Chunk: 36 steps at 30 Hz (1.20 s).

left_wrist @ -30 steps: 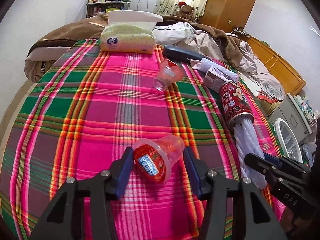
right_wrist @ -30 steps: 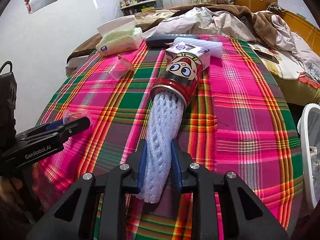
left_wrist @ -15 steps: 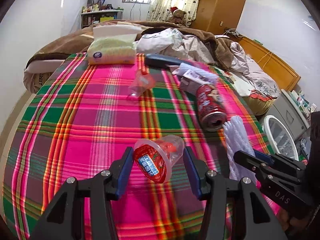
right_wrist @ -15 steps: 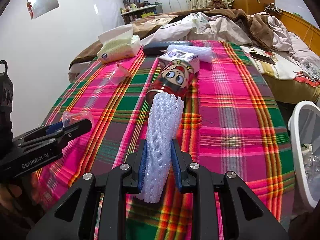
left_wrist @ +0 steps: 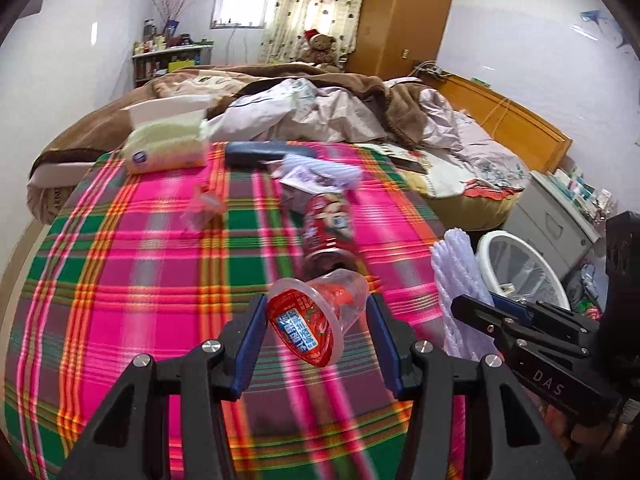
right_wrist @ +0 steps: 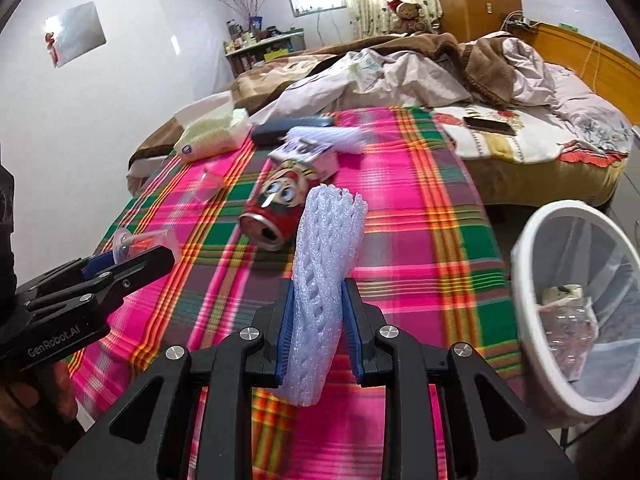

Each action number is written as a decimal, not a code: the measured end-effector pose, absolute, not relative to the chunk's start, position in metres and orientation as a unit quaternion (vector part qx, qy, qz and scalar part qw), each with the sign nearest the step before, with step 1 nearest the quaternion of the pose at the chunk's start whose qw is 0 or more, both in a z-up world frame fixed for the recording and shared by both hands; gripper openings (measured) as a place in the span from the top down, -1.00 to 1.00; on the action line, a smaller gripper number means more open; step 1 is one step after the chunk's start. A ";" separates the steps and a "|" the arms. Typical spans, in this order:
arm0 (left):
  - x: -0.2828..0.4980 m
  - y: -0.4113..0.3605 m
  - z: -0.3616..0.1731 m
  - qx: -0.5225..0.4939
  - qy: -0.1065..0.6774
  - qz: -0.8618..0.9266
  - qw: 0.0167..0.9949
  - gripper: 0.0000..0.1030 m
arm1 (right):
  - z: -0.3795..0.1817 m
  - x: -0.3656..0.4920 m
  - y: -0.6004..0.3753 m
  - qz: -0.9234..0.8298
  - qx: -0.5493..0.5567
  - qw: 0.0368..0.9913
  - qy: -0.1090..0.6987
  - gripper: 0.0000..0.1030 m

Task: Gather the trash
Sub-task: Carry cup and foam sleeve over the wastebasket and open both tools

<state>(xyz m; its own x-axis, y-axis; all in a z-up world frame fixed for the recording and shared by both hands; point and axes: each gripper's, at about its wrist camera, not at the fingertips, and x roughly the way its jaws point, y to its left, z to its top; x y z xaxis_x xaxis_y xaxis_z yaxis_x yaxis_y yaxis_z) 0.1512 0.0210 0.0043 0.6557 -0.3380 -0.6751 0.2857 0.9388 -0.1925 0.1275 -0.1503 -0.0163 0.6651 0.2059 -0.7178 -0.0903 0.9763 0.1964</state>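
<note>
left tongs (left_wrist: 316, 338) clamp a jelly cup (left_wrist: 316, 316) by its sides, clear of the plaid blanket (left_wrist: 120, 300). right tongs (right_wrist: 318, 334) pinch a foam fruit net (right_wrist: 324, 280) mid-length, nearly closed. white bin (right_wrist: 532, 308) sits just right, likely the drop target.

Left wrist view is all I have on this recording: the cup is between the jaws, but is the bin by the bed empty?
Observer: No. The right wrist view looks into the white bin and shows crumpled clear plastic and a small printed wrapper lying inside.
Operator: How is the right gripper holding that white foam?
Observer: The right gripper is shut on the foam net sleeve, its blue pads pressing both sides, with the sleeve's lower end hanging out below them.
Operator: Which end of the red can faces us?
Observer: The red can lies on its side with its opened top, the drinking hole visible, turned toward the grippers.
</note>
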 end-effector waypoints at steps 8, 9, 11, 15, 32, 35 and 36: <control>0.152 -0.034 0.012 -0.018 0.371 -0.209 0.905 -0.02 | -0.009 0.121 -0.194 0.046 0.083 0.916 0.390 0.53; 0.153 -0.043 0.013 -0.014 0.370 -0.215 0.904 -0.02 | -0.009 0.121 -0.199 0.042 0.084 0.917 0.389 0.53; 0.153 -0.057 0.015 -0.010 0.369 -0.226 0.901 -0.02 | -0.008 0.120 -0.212 0.030 0.089 0.918 0.386 0.53; 0.154 -0.089 0.018 -0.006 0.368 -0.251 0.895 -0.02 | -0.005 0.118 -0.234 0.009 0.091 0.920 0.381 0.53; 0.155 -0.210 0.010 0.037 0.380 -0.336 0.861 -0.02 | -0.009 0.102 -0.331 -0.088 0.107 0.913 0.383 0.53; 0.155 -0.227 0.005 0.044 0.389 -0.346 0.853 -0.02 | -0.015 0.101 -0.344 -0.101 0.112 0.908 0.391 0.53; 0.155 -0.233 0.004 0.046 0.391 -0.347 0.851 -0.02 | -0.016 0.101 -0.347 -0.103 0.115 0.906 0.393 0.53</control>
<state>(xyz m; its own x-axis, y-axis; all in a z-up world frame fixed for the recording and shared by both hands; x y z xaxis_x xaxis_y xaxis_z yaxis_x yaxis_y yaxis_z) 0.1555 -0.2329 0.0045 0.4532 -0.5550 -0.6975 0.6264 0.7551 -0.1938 0.1015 -0.3467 -0.0161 0.6697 -0.0970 -0.7362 0.2771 0.9525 0.1266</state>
